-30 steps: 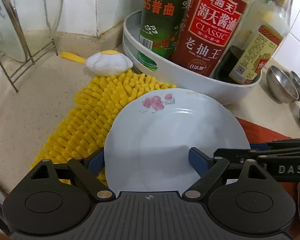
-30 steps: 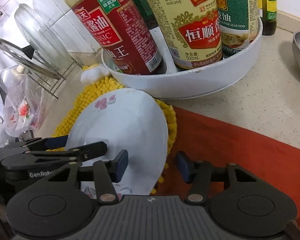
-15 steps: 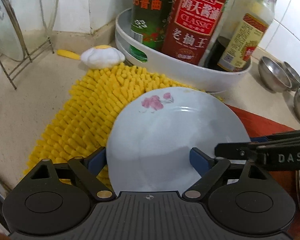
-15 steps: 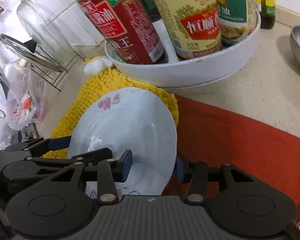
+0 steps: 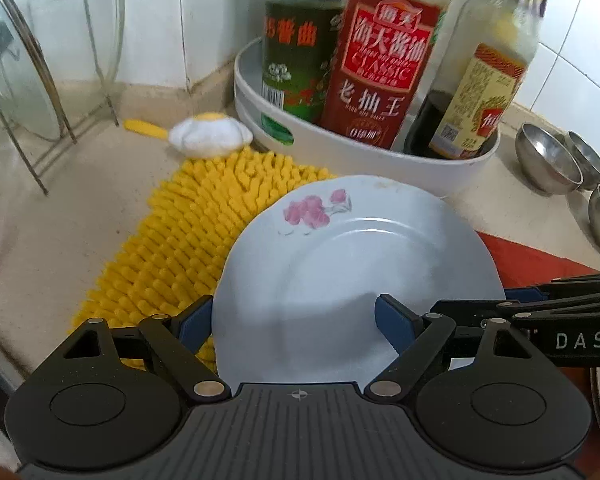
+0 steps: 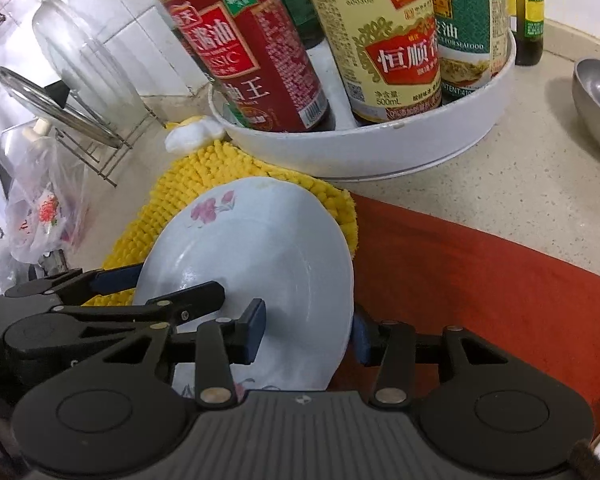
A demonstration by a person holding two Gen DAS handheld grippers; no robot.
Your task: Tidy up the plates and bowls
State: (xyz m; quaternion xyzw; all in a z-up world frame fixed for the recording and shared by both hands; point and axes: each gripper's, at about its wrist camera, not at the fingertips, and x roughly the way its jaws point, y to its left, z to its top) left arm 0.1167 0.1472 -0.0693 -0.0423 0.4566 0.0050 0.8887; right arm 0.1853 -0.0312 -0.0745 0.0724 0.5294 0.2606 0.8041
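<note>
Holding the white plate point(image 5: 356, 276) at its near edge, the left claw point(image 5: 296, 322) has one blue finger on each side of the plate, but whether they press on it cannot be told. The right claw point(image 6: 308, 330) grips the same plate at its right rim: one blue finger point(image 6: 254, 330) lies on the plate's face and the other sits behind the rim. In the right wrist view the plate point(image 6: 252, 276) is tilted, with a pink flower on its far rim.

Under the plate on the left lies a fuzzy yellow mat point(image 5: 188, 232). Under the plate on the right lies a red cloth point(image 6: 480, 276). Both lie on the speckled bench point(image 6: 532, 184).

Just behind the plate stands a round white tray point(image 5: 364, 156) with sauce bottles point(image 5: 380, 68) upright in it. Right of the plate, well apart, sit shiny metal bowls point(image 5: 548, 160). Far left of the plate, glass lids point(image 6: 80, 60) stand in a wire rack point(image 5: 40, 148).
</note>
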